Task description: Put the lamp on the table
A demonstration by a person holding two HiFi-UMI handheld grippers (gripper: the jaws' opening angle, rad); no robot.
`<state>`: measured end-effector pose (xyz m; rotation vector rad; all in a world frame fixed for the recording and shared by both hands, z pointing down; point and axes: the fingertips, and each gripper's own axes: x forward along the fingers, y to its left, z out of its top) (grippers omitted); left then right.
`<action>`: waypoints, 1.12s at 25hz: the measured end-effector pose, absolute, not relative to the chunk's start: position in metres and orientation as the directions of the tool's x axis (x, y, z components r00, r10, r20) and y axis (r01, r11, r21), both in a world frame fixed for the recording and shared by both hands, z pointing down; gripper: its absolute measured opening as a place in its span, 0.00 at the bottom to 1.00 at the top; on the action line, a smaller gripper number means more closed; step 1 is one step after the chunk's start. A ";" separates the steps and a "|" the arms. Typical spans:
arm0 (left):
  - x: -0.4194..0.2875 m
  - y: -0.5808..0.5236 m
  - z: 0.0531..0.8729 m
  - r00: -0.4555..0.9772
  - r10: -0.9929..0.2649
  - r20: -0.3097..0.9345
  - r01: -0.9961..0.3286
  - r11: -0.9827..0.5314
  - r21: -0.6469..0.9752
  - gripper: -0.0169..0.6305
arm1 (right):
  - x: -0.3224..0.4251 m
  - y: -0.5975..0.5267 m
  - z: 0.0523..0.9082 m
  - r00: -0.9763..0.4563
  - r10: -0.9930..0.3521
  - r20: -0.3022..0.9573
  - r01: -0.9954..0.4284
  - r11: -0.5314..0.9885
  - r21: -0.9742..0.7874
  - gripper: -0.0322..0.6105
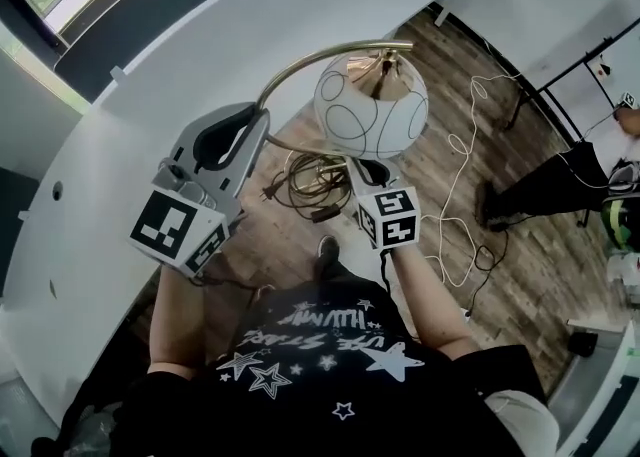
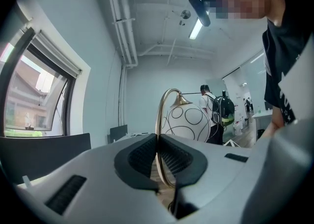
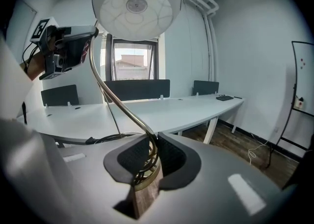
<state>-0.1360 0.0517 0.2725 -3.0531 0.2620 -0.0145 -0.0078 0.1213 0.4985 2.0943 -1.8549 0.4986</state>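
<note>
Nearest, the right gripper [image 3: 152,157] has its jaws drawn narrow and pressed on the low end of the lamp [image 1: 365,95], where the brass rods bunch together. A brass ring shows just under the pads; whether that is the foot I cannot tell. A little further left, the left gripper [image 2: 158,155] is clamped flat on the curved brass stem [image 1: 300,57], pads touching it on both sides.

So the lamp is in the air, carried by 2 grips in front of the person's chest. Its white globe shade [image 1: 372,105], drawn over with dark circles, hangs from the arch between the grippers and slightly beyond them. It is above the wooden floor [image 1: 470,155], not over the table.

Below it, a tangle of cables [image 1: 312,183] lies on the floor. Further off and to the left, the long white table [image 1: 150,95] curves round, with bare top near at hand.

Handling, as I judge it:
- The stem is stiff, thin and smooth, so it may turn or slide in a loose pinch.
- The shade looks like glass: fragile, and likely the heavy end, so the lamp will want to tip.
- Hold the metal, never the shade. The 2 spread grips suit it, 1 low and 1 on the arch.
</note>
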 end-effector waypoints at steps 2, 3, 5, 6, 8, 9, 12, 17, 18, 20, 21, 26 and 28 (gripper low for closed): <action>-0.120 0.050 0.281 0.981 -0.193 0.005 -0.192 -0.978 -0.081 0.08 | 0.008 0.117 0.508 0.093 -0.891 0.445 -0.994 -0.109 -0.011 0.12; -0.111 0.049 0.284 0.979 -0.205 0.009 -0.204 -0.976 -0.082 0.08 | 0.018 0.115 0.510 0.086 -0.893 0.442 -0.995 -0.103 -0.015 0.12; -0.091 0.046 0.284 0.973 -0.228 0.016 -0.226 -0.970 -0.087 0.08 | 0.040 0.110 0.510 0.070 -0.898 0.435 -0.996 -0.088 -0.020 0.12; -0.082 0.045 0.283 0.970 -0.240 0.019 -0.238 -0.967 -0.090 0.08 | 0.050 0.106 0.508 0.061 -0.900 0.431 -0.997 -0.078 -0.022 0.12; -0.070 0.043 0.281 0.964 -0.265 0.022 -0.261 -0.960 -0.097 0.08 | 0.065 0.099 0.506 0.040 -0.904 0.425 -0.998 -0.054 -0.023 0.12; -0.065 0.042 0.280 0.961 -0.275 0.023 -0.271 -0.957 -0.100 0.08 | 0.071 0.095 0.505 0.030 -0.906 0.423 -0.999 -0.043 -0.021 0.12; -0.056 0.035 0.285 0.956 -0.293 0.018 -0.290 -0.951 -0.102 0.08 | 0.084 0.082 0.511 0.009 -0.908 0.418 -1.000 -0.014 -0.011 0.12; -0.038 0.021 0.278 0.953 -0.304 0.020 -0.300 -0.949 -0.100 0.08 | 0.103 0.066 0.503 -0.003 -0.912 0.409 -1.000 -0.006 -0.019 0.12; -0.033 0.023 0.268 0.952 -0.304 0.026 -0.300 -0.949 -0.102 0.08 | 0.107 0.068 0.494 -0.004 -0.914 0.406 -1.000 -0.007 -0.026 0.12; -0.022 0.029 0.255 0.956 -0.293 0.031 -0.288 -0.952 -0.107 0.08 | 0.115 0.076 0.482 -0.001 -0.914 0.406 -0.999 -0.016 -0.037 0.12; -0.016 0.031 0.252 0.959 -0.283 0.030 -0.278 -0.954 -0.109 0.08 | 0.119 0.079 0.481 0.003 -0.913 0.407 -0.999 -0.022 -0.042 0.12; 0.019 0.024 0.256 0.969 -0.247 0.018 -0.244 -0.964 -0.108 0.08 | 0.147 0.079 0.488 0.031 -0.908 0.418 -0.997 -0.058 -0.053 0.12; 0.031 0.017 0.258 0.972 -0.232 0.026 -0.228 -0.968 -0.106 0.08 | 0.159 0.075 0.489 0.044 -0.904 0.426 -0.996 -0.072 -0.050 0.12</action>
